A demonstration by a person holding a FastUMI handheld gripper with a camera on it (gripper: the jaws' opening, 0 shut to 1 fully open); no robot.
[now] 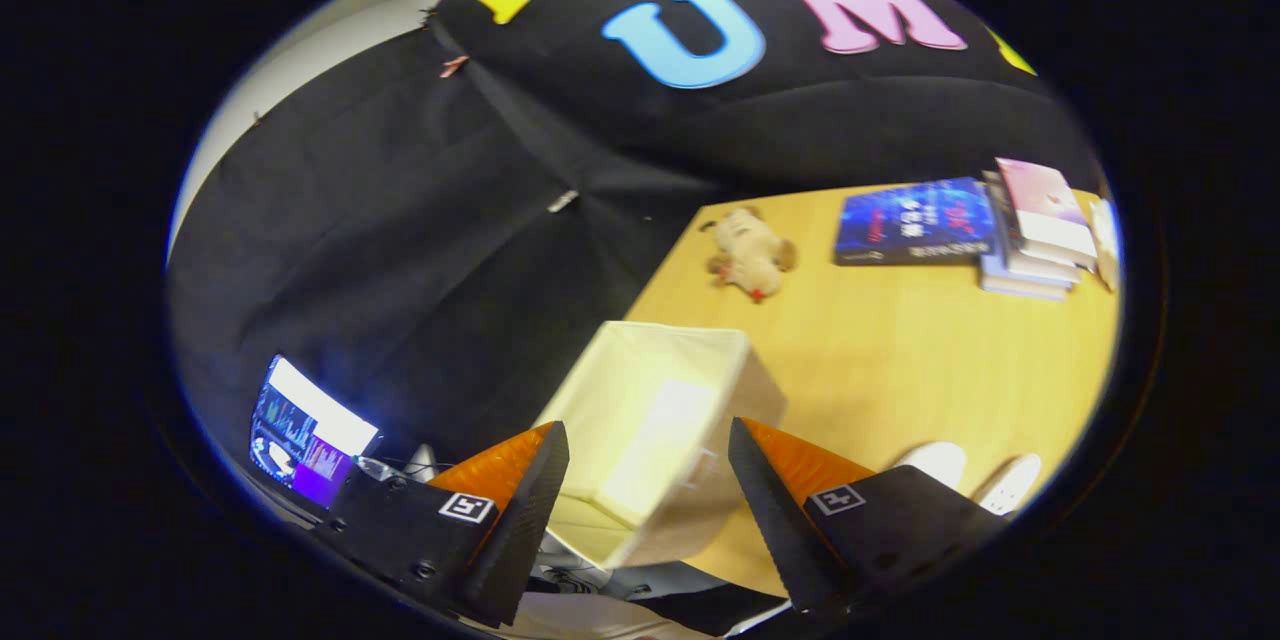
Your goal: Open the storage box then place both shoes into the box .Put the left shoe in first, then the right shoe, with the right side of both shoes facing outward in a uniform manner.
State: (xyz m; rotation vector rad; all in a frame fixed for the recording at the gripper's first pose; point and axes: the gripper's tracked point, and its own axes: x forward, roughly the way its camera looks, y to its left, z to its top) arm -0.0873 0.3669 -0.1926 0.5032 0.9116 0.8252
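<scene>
A cream fabric storage box (665, 420) stands open at the near left corner of the wooden table (900, 360), its inside bare as far as I can see. My gripper (648, 440) hovers above the box's near side, open, with nothing between its fingers. The box shows in the gap between the fingers and just ahead of them. Two white shoe tips (975, 475) peek out on the table beside the right finger, mostly hidden behind it.
A small plush toy (750, 253) lies on the table beyond the box. A stack of books (1000, 225) sits at the far right. A lit screen (305, 430) glows low on the left, off the table, by the left finger.
</scene>
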